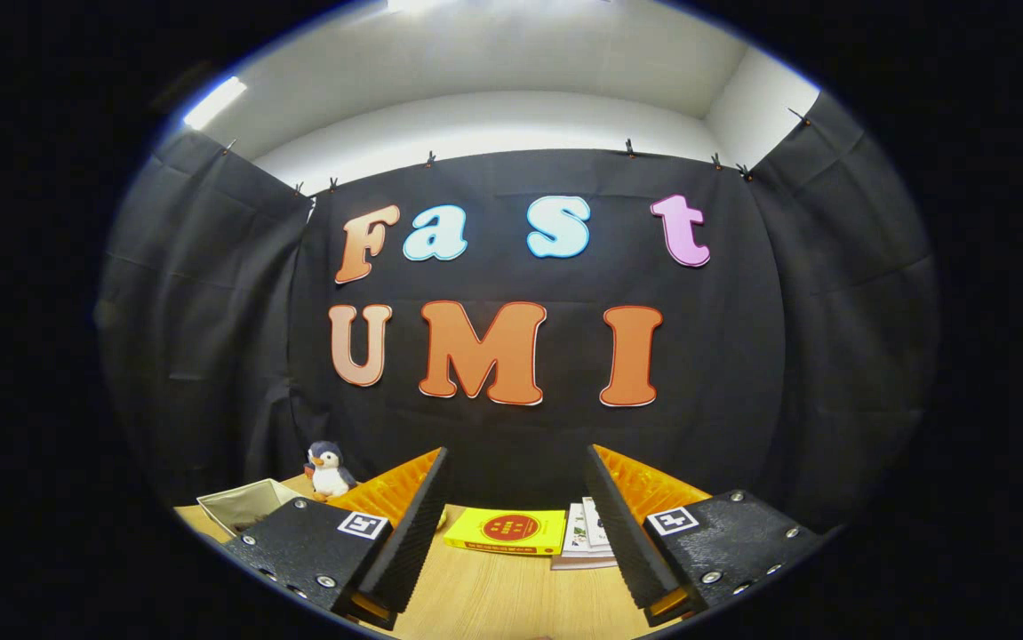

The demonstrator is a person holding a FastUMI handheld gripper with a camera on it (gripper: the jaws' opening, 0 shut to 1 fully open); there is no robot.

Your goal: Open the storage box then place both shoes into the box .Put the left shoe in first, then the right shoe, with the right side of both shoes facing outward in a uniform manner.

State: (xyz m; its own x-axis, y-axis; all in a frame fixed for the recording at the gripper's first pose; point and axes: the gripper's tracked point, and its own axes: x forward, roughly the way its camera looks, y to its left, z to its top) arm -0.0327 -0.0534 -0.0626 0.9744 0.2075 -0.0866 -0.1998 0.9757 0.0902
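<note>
Gripper (515,498) fingers spread apart, empty, above the wooden table (493,596); beyond them a flat yellow book (506,531), white booklets (587,532), plush penguin (329,469)

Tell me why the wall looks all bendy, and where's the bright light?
Gripper view: the fisheye lens bows the cloth wall and table; a ceiling light glares bright up beyond the open gripper; the penguin toy looks sharp.

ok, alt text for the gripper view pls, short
The claw is open and holds nothing, its two fingers spread above a wooden table. Beyond the fingers lie a yellow book and a paper booklet; off to one side stand a small penguin plush and a light open container, before black cloth.
</note>
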